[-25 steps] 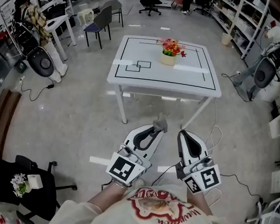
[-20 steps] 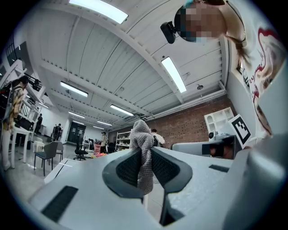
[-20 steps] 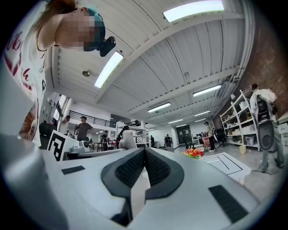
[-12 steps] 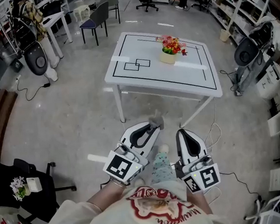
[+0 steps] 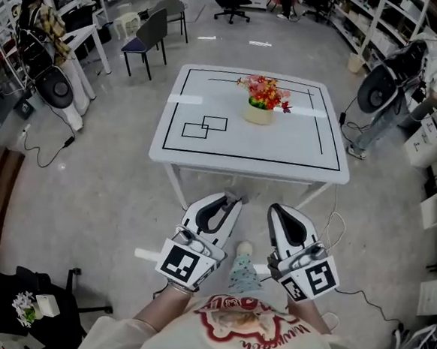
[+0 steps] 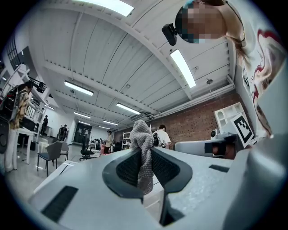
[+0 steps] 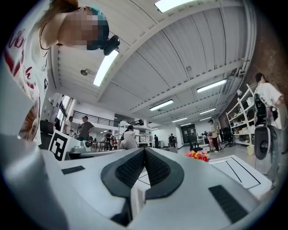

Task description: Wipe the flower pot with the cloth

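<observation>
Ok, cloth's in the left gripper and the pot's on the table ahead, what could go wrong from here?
The cloth is only a thin bunch pinched in the left gripper; rubbing may pull it out.
The flower pot stands free on the table; the right gripper is shut and empty, so a push could tip it.
A cable lies by the near leg.

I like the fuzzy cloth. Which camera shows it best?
The left gripper view: the grey knitted cloth sits big in the middle, pinched in the jaws of the left gripper. The head view shows only a small grey tuft at that gripper's tip. The right gripper view shows none of it.
</observation>
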Tool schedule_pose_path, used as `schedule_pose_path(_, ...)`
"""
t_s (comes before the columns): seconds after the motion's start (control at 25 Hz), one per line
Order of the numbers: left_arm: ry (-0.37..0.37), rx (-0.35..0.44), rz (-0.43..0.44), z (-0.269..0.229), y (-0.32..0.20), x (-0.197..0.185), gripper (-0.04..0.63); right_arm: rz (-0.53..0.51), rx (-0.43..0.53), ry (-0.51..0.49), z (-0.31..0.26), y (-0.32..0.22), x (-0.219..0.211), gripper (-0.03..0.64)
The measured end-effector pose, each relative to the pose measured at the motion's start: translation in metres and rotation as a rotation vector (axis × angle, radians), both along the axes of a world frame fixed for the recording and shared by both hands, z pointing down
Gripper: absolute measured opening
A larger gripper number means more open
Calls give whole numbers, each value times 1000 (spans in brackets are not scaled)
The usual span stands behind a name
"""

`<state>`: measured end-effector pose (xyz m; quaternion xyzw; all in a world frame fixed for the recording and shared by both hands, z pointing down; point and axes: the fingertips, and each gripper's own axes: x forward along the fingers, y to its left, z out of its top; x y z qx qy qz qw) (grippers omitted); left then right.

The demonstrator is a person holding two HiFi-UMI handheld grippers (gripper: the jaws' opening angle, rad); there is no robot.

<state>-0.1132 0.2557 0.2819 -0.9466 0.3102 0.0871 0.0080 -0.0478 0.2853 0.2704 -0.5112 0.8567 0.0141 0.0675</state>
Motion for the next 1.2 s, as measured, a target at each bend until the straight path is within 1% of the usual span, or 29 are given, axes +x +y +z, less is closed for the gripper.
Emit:
schedule_pose_path(0.2,-6,-14,-10,0,-75,45,55,-13,-3,-7,-2,-75,46,-2)
schedule_pose_path(0.36,-7,6,-20,-5,-130,86,55,-29,8,-7,-7,-131,85,-2)
schedule_pose_path(0.48,12,9,-23,-9,-160,116,55,-42,11,-4,-9,-162,113,-2)
schedule_pose_path(0.56,13,2,-25,-8,-175,129,55,-49,10,0,-10,-180,124,-2)
schedule_pose_path(0.76,-11,-21,-55,-1,-203,136,55,-59,-12,-13,-1,-213,138,-2)
schedule_pose_path(0.96,-36,-25,-93,4,-208,132,55,-85,-34,-27,9,-218,138,-2)
schedule_pose_path(1.2,-35,-45,-109,8,-213,130,55,-98,-31,-33,11,-223,136,-2)
